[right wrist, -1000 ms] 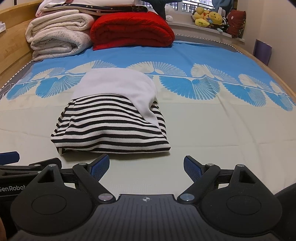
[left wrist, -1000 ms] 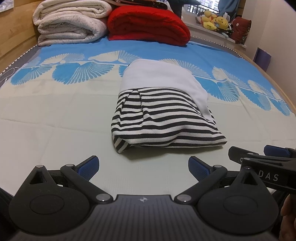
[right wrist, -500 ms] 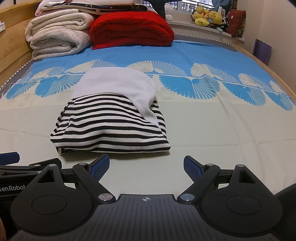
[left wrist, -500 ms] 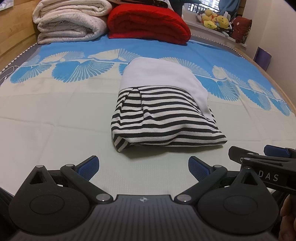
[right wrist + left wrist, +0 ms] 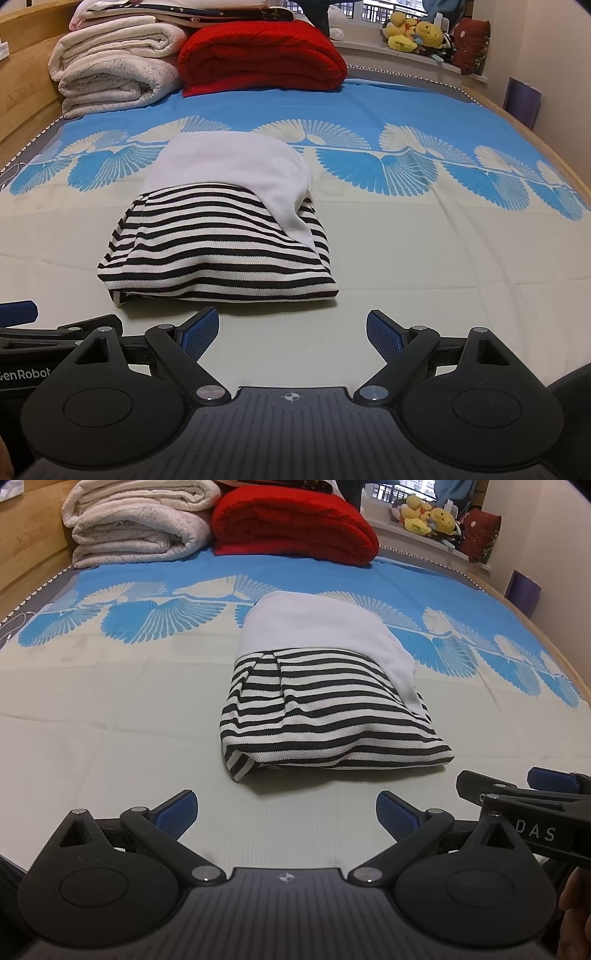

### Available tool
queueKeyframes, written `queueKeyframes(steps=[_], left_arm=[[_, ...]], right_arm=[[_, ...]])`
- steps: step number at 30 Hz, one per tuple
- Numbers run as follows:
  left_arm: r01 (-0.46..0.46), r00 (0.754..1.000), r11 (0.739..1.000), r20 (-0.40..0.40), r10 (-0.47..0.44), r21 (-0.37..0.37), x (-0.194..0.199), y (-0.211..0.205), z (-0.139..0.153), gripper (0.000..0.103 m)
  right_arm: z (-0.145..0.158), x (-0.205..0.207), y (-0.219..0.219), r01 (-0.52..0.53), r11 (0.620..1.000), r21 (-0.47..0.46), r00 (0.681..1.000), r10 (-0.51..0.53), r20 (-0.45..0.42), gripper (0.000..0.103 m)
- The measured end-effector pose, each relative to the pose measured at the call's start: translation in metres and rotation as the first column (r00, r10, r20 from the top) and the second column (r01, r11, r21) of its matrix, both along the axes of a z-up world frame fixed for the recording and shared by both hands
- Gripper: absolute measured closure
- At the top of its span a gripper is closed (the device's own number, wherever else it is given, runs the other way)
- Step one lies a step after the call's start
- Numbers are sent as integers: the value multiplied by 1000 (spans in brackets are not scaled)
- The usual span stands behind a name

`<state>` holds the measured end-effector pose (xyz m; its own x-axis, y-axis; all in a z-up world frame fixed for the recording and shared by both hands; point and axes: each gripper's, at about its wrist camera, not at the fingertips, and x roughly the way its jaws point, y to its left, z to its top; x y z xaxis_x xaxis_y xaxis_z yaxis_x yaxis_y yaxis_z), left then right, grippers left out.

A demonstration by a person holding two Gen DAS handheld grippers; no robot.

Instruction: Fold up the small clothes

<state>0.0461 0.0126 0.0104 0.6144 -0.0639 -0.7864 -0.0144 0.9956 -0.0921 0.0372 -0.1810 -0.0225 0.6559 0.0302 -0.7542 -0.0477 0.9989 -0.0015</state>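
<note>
A folded garment, black-and-white striped with a plain white part on top [image 5: 325,701], lies on the bed sheet; it also shows in the right wrist view [image 5: 221,243]. My left gripper [image 5: 286,810] is open and empty, a short way in front of the garment's near edge. My right gripper [image 5: 291,332] is open and empty, just before the garment's near right corner. The right gripper also shows at the right edge of the left wrist view [image 5: 524,794]. Neither gripper touches the garment.
Folded white blankets [image 5: 136,520] and a red blanket [image 5: 295,524] are stacked at the bed's far end. Plush toys [image 5: 417,33] sit on the window ledge. A wooden bed frame [image 5: 22,85] runs along the left. The bed sheet [image 5: 443,258] spreads to the right.
Both grippers have shifted very slightly; the garment sits a touch lower in both views. Nothing was gripped or released.
</note>
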Motion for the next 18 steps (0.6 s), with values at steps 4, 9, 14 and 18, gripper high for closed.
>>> queueKeyframes(steps=[4, 9, 14, 18], left_arm=[[3, 1000, 1000, -1, -3, 4, 0, -1, 0, 0], [5, 1000, 1000, -3, -5, 5, 0, 0, -1, 0], [5, 1000, 1000, -6, -5, 4, 0, 0, -1, 0], [5, 1000, 1000, -6, -5, 3, 0, 0, -1, 0]], right_arm=[[-1, 0, 1, 6, 1000, -1, 1000, -6, -11, 15], [-2, 0, 2, 8, 1000, -7, 1000, -8, -13, 15], [-1, 1, 2, 8, 1000, -7, 1000, -8, -15, 15], [-1, 1, 2, 9, 1000, -5, 1000, -9, -15, 15]])
